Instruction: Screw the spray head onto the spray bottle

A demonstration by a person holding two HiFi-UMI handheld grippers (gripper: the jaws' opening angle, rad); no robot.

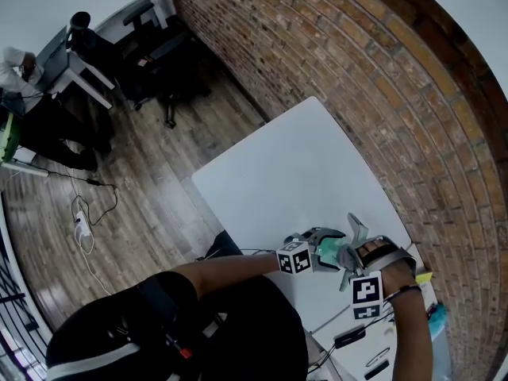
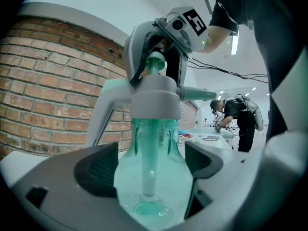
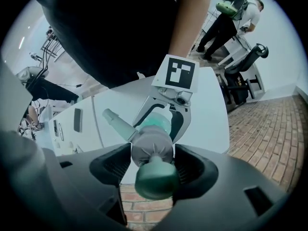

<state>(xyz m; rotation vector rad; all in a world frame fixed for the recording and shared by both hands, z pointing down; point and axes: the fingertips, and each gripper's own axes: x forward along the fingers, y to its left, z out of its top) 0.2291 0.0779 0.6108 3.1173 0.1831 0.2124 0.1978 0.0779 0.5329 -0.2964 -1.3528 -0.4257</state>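
The translucent green spray bottle (image 2: 151,186) stands upright between my left gripper's (image 2: 151,165) jaws, which are shut on its body. On its neck sits the grey spray head (image 2: 154,93), whose trigger slants down to the left. My right gripper (image 3: 153,165) comes from above, pointing steeply down, shut on the spray head's (image 3: 151,148) grey collar; the green top knob sits just in front of the camera. In the head view both grippers meet at the bottle (image 1: 329,251) over the white table's (image 1: 294,165) near right part.
A brick wall (image 1: 381,94) runs along the table's far and right sides. Small items and cables (image 1: 353,336) lie on the table near the person. Office chairs (image 1: 159,62) and a person at a desk (image 1: 20,70) are far off across the wooden floor.
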